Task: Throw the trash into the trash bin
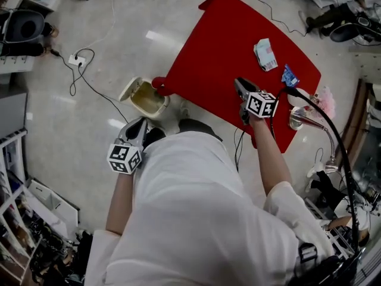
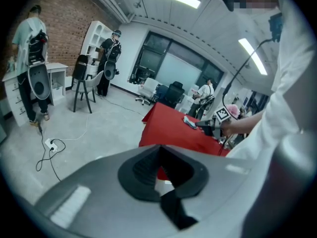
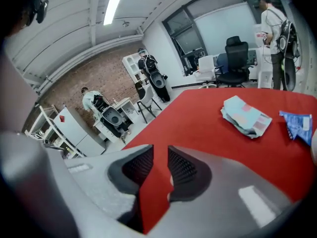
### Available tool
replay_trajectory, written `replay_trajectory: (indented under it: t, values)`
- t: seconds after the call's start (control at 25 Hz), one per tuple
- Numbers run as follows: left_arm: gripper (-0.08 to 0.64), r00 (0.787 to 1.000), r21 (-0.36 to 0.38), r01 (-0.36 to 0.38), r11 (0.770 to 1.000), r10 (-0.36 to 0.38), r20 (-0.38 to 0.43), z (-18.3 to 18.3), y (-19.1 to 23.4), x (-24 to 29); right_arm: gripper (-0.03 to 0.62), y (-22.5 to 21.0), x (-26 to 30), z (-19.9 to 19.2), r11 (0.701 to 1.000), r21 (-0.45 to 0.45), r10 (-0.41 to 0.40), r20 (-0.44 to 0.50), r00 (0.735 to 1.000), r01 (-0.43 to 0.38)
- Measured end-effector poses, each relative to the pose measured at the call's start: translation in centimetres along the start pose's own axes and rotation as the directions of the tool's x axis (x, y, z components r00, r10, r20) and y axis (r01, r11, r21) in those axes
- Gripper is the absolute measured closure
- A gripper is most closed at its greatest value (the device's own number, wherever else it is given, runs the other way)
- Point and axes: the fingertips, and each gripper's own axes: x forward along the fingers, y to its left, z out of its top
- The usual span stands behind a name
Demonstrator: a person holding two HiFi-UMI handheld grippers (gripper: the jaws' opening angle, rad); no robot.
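Two pieces of trash lie on the red table (image 1: 217, 46): a crumpled pale teal and pink packet (image 1: 265, 53) (image 3: 246, 115) and, to its right, a small blue wrapper (image 1: 290, 75) (image 3: 298, 124). My right gripper (image 1: 239, 83) (image 3: 160, 150) hovers over the table short of the packet, jaws a little apart, only red tabletop between them. A cream trash bin (image 1: 144, 98) with its lid up stands on the floor by the table's near left corner. My left gripper (image 1: 140, 124) (image 2: 159, 146) hangs just beside the bin, jaw tips together and empty.
A power strip with a black cable (image 1: 76, 59) lies on the floor to the left. A silver lamp (image 1: 299, 118) and a pink object (image 1: 326, 102) sit off the table's right corner. Shelves and boxes crowd the lower left. People and office chairs stand farther off.
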Motion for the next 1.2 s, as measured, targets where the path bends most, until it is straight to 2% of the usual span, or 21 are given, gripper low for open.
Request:
replay_trajectory:
  t: [0.16,0.32,0.48,0.6,0.8,0.88,0.96,1.04,1.08,1.16,1.2]
  values:
    - [0.555,1.0,-0.014,-0.016,1.0,0.016,-0.019,0.4,-0.3,1.1,0.488,-5.3,-0.3,1.9,0.995,-0.02,-0.098,-0.004,0.995,0.098]
    - [0.555,0.999,-0.015,-0.024,1.0,0.024,-0.034,0.5,-0.8,2.1,0.464,-10.0,-0.3,3.2,0.977,-0.066,-0.204,-0.015,0.979,0.202]
    - [0.555,0.998,-0.021,-0.043,0.999,0.042,-0.042,1.0,-0.9,2.7,0.431,-14.9,0.3,4.6,0.937,-0.126,-0.331,-0.033,0.943,0.324]
    - [0.555,0.997,-0.037,-0.061,0.997,0.059,-0.048,1.2,-0.8,3.0,0.405,-18.3,1.2,4.9,0.903,-0.172,-0.411,-0.084,0.908,0.393]
    - [0.555,0.995,-0.056,-0.076,0.995,0.072,-0.069,0.3,-0.8,3.4,0.353,-22.1,2.9,3.9,0.845,-0.302,-0.504,-0.174,0.846,0.441]
    - [0.555,0.994,-0.062,-0.079,0.995,0.075,-0.075,-0.1,-0.8,3.5,0.342,-22.8,3.5,3.4,0.842,-0.326,-0.506,-0.202,0.838,0.43]
    - [0.555,0.994,-0.069,-0.084,0.994,0.079,-0.078,-0.4,-0.8,3.5,0.339,-23.0,3.8,3.0,0.855,-0.32,-0.485,-0.219,0.846,0.408]
    - [0.555,0.993,-0.079,-0.088,0.993,0.082,-0.079,-0.5,-0.6,3.6,0.372,-22.5,4.1,2.8,0.876,-0.307,-0.447,-0.226,0.865,0.372]
    - [0.555,0.993,-0.081,-0.089,0.993,0.082,-0.08,-0.6,-0.6,3.7,0.427,-22.2,4.3,2.6,0.883,-0.309,-0.43,-0.23,0.873,0.354]
    - [0.555,0.994,-0.08,-0.084,0.993,0.077,-0.082,-0.6,-0.7,3.9,0.53,-21.7,4.5,2.5,0.878,-0.338,-0.427,-0.236,0.873,0.338]
    - [0.555,0.994,-0.078,-0.081,0.994,0.074,-0.081,-0.6,-0.8,4.0,0.556,-21.6,4.5,2.5,0.871,-0.354,-0.436,-0.235,0.869,0.341]
